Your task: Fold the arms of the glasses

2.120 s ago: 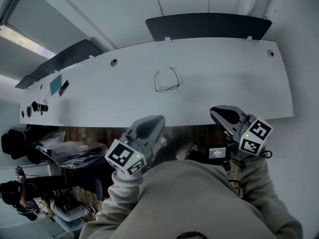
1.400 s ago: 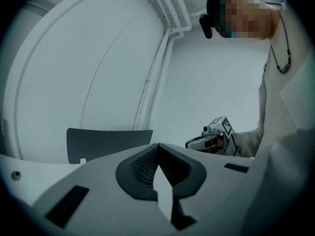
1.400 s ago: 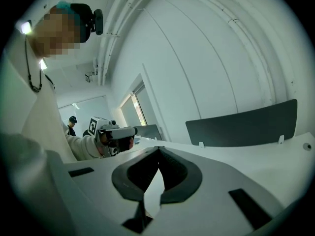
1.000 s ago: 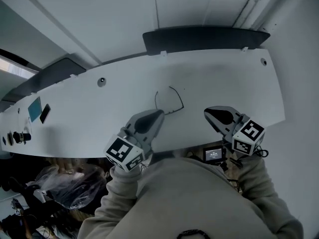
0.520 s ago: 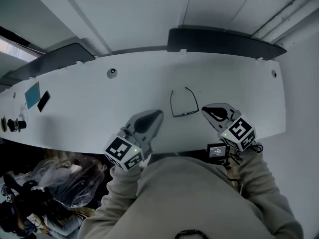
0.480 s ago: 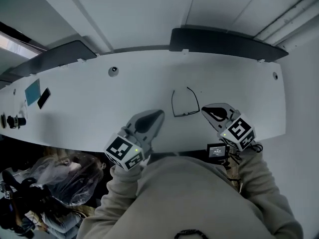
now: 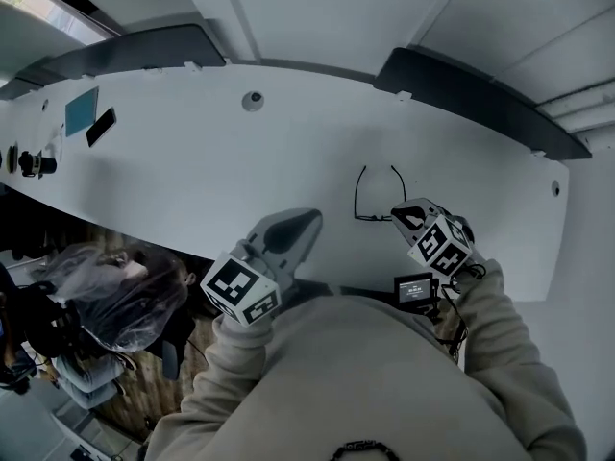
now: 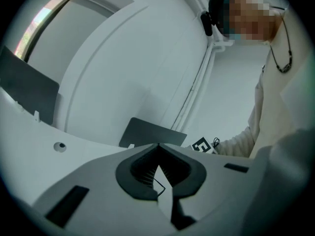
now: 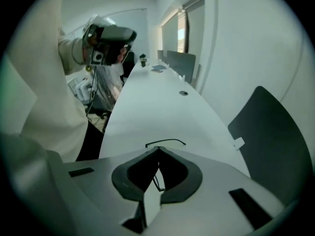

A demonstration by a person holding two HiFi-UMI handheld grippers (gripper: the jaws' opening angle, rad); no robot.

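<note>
Glasses (image 7: pixel 371 219) on white table (image 7: pixel 192 161), near its front edge, arms spread open and pointing away from person. Right gripper (image 7: pixel 396 213) just beside their right end, tilted down, jaws together, nothing between. Left gripper (image 7: pixel 313 219) near, off to left, jaws likewise closed, empty. Phone (image 7: pixel 101 126) at table's far left.

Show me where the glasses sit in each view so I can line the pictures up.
Head view: the glasses lie on the white table, centre-right, just beside the right gripper.
Left gripper view: low centre, only a thin dark wire, probably the glasses, shows through the gap behind the jaw tips.
Right gripper view: centre, one arm of the glasses curves just above the jaw tips.
Shared landmark: the round hole in the table.
</note>
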